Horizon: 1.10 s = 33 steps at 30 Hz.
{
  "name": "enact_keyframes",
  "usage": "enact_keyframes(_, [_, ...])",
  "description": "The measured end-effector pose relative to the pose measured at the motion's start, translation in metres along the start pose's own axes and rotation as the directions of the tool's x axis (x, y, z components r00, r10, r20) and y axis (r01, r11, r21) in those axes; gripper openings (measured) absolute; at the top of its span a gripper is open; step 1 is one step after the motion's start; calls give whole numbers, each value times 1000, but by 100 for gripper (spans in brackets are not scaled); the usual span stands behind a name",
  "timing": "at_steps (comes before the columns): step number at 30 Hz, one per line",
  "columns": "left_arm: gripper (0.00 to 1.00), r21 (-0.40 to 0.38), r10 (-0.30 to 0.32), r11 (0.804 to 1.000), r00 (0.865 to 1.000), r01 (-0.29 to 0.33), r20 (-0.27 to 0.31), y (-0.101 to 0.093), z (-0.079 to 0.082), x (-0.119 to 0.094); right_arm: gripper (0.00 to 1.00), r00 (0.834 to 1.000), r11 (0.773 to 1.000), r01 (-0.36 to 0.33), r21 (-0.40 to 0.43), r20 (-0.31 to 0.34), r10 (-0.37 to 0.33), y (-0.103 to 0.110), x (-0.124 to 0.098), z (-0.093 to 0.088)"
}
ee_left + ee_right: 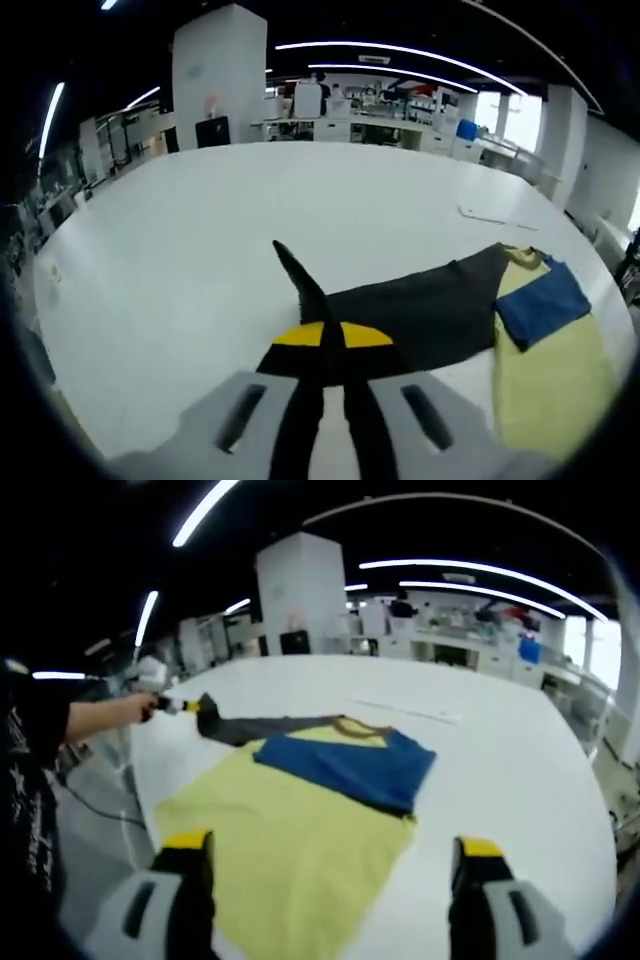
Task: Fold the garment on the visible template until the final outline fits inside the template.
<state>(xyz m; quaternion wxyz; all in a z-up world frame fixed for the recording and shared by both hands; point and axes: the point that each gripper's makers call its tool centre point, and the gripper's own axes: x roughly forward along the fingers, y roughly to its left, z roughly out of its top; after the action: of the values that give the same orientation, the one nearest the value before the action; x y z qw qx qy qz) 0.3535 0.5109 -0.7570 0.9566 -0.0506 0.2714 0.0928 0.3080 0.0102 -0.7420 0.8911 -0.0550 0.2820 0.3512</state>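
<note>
A yellow garment (290, 830) lies flat on the white table (500, 750). Its blue sleeve (345, 765) is folded across the chest. Its dark grey sleeve (265, 727) is stretched out to the left, where the left gripper (185, 707) pinches the cuff in a person's hand. In the left gripper view that gripper (330, 340) is shut on the grey sleeve (420, 310), whose tip sticks up past the jaws; the yellow body (550, 370) and blue sleeve (542, 303) lie to the right. My right gripper (335, 845) hovers open over the garment's near hem, jaws wide apart and holding nothing.
A thin pale strip (400, 712) lies on the table beyond the garment, also seen as a strip (490, 215) in the left gripper view. A person's dark-clad body (30, 780) stands at the table's left edge. Benches and a white pillar (300, 590) stand far behind.
</note>
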Motion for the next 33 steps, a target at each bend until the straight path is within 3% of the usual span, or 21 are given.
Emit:
enact_keyframes(12, [1, 19, -105, 994, 993, 104, 55, -58, 25, -6, 99, 1000, 1000, -9, -24, 11, 9, 5, -4, 2])
enact_keyframes(14, [1, 12, -127, 992, 989, 126, 70, -58, 29, -3, 99, 1000, 1000, -9, -28, 12, 9, 6, -5, 2])
enact_keyframes(23, [1, -11, -199, 979, 974, 201, 112, -102, 44, 1, 99, 1000, 998, -12, -60, 24, 13, 9, -8, 3])
enact_keyframes(33, [1, -19, -261, 964, 959, 264, 109, -144, 44, 5, 99, 1000, 999, -16, -47, 13, 17, 15, -7, -4])
